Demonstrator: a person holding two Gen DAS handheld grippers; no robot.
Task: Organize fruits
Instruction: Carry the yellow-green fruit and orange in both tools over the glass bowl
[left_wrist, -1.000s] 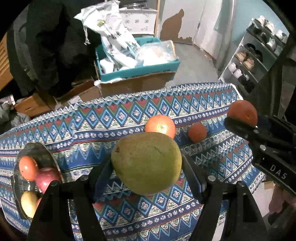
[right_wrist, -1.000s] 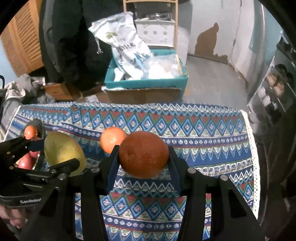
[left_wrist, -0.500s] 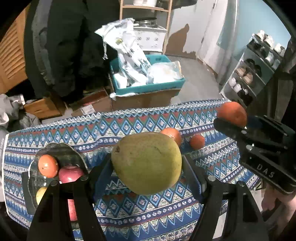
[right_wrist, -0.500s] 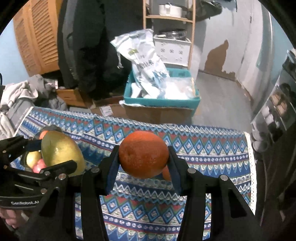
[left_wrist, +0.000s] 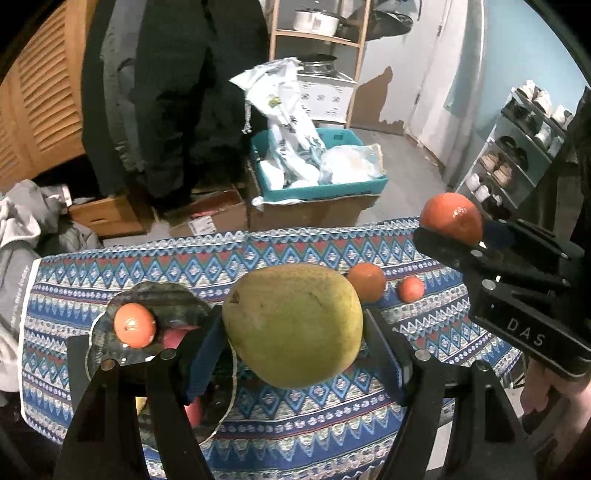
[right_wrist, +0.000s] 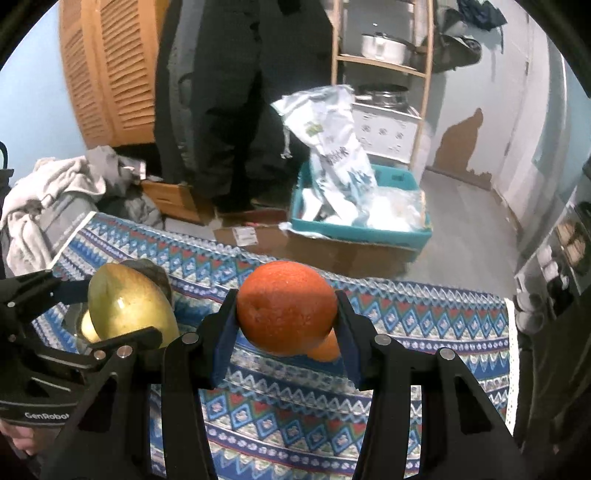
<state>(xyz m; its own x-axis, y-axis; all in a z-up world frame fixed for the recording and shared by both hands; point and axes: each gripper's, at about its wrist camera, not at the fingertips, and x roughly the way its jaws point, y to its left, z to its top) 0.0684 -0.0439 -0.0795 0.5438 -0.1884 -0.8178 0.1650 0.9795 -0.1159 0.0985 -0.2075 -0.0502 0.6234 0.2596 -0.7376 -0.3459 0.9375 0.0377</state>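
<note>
Left gripper (left_wrist: 293, 332) around crosswise pear (left_wrist: 293, 325), stem leftward.

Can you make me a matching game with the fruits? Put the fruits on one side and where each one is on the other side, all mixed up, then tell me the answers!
Fruits:
1. green pear
2. big orange
3. small tangerine
4. plate orange

Places:
A. lying on the patterned tablecloth
B. squeezed in the left tool
C. sitting on the dark plate
D. squeezed in the right tool

Answers: 1-B, 2-D, 3-A, 4-C
</note>
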